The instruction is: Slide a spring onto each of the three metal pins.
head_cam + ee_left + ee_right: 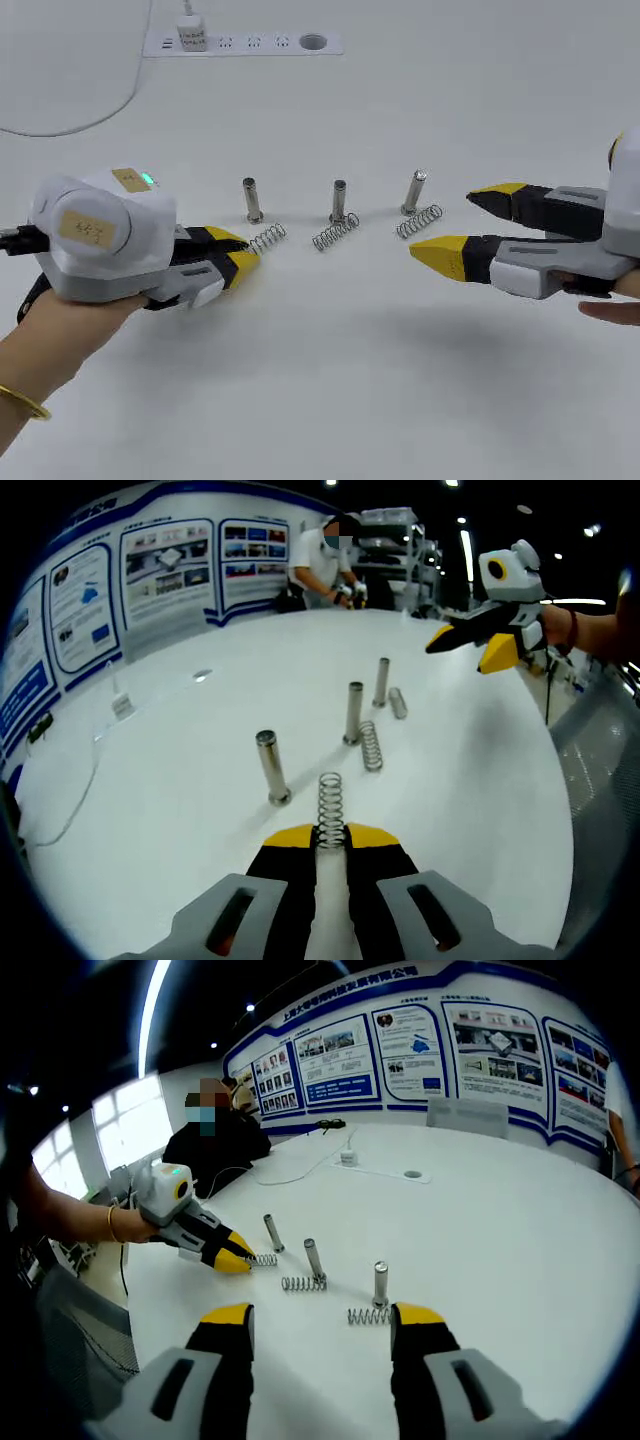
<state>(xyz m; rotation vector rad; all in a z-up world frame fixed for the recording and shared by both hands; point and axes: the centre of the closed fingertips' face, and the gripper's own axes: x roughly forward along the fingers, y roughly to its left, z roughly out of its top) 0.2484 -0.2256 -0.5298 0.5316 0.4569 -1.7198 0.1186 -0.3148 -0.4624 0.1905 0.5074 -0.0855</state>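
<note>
Metal pins [339, 200] stood upright in a row on white table [330, 360], one spring [335, 232] lay beside each, left gripper [330, 835] pinched end of left spring [267, 238], right gripper [441, 224] was wide open near right spring [419, 221].

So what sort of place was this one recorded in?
Probably a lab or showroom meeting space rather than a factory floor. There is a big white table with a socket strip, printed display boards along the wall, and another person working at the far end.

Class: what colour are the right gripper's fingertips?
Yellow fingertips, best seen in the head view.
</note>
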